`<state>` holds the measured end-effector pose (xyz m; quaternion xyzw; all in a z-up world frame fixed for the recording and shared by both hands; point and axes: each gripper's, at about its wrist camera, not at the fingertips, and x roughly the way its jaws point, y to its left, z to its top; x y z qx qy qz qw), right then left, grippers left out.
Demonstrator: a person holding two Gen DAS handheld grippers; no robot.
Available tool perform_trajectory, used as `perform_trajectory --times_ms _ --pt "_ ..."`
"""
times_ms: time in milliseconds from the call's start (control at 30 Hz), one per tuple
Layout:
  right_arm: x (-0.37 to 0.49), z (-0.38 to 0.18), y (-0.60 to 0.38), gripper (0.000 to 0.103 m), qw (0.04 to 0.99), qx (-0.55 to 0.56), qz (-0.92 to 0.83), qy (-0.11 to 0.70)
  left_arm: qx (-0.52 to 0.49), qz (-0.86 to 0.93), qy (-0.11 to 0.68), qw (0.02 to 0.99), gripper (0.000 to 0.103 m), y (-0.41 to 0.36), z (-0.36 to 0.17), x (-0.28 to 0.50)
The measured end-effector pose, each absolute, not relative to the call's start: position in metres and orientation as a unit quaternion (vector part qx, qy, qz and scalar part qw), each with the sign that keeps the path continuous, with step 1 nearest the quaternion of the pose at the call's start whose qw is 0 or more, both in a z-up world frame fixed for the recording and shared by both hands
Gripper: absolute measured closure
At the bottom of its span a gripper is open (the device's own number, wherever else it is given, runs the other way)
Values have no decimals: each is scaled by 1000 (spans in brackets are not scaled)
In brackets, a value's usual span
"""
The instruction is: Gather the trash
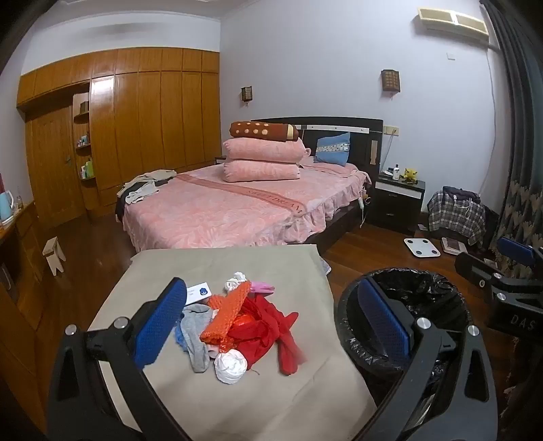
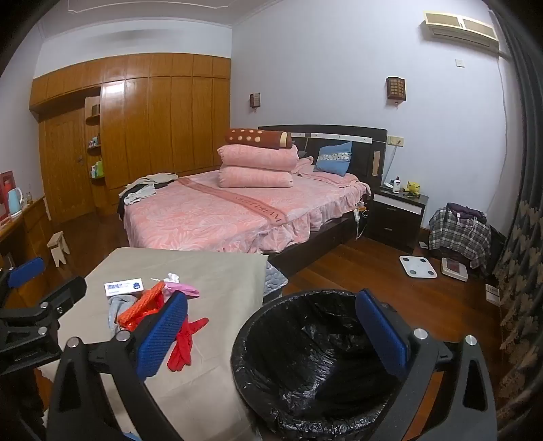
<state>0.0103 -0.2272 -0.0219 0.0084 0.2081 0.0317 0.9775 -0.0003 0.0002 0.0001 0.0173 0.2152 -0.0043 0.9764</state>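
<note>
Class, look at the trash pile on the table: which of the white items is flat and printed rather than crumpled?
The white card with the blue logo, at the pile's far left edge. The white wad nearest the camera and the small one at the back are crumpled.

— Pale lilac walls (image 1: 305, 68), glossy wooden wardrobe (image 1: 152, 118) across the far side, dark wood floor (image 1: 373, 244)

— Against the right-hand wall?

— Pink-covered bed (image 1: 220, 210) with dark headboard (image 1: 339, 132), stacked pink quilts (image 1: 261, 159), blue pillow (image 1: 332, 149); black nightstand (image 1: 397, 200) beside it, air conditioner (image 1: 453, 20) high up, patterned curtain (image 1: 519, 210) at far right
</note>
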Motion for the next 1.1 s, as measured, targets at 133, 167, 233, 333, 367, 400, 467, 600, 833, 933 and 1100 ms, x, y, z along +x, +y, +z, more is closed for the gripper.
perform_trajectory --times_ms 133,167,233,333,367,400,467,600,833,933,1100 --pt "10 -21 -227 6 978 8 34 208 16 -5 216 976 5 1 0 0" --pt "9 -20 -226 6 977 8 35 208 15 -5 216 976 5 1 0 0" --pt "11 -23 -228 6 977 11 31 210 16 -5 215 976 5 1 1 0" --pt "11 -23 -228 6 977 10 32 209 15 -5 216 976 5 1 0 0" --pt "11 -22 -228 6 977 10 32 209 15 -5 216 976 5 1 0 0" --pt "11 -22 -228 6 977 11 32 209 16 -4 216 976 5 1 0 0" --pt "12 -23 -227 6 977 9 31 210 16 -4 216 976 5 1 0 0" --pt "13 -22 -226 6 977 9 31 210 16 -4 216 976 5 1 0 0" --pt "14 -22 -228 6 977 9 30 211 16 -4 216 976 5 1 0 0" --pt "14 -22 -227 6 977 8 30 211 17 -4 216 976 5 0 0 0" --pt "14 -22 -227 6 977 8 30 211 16 -4 216 976 5 1 0 0"
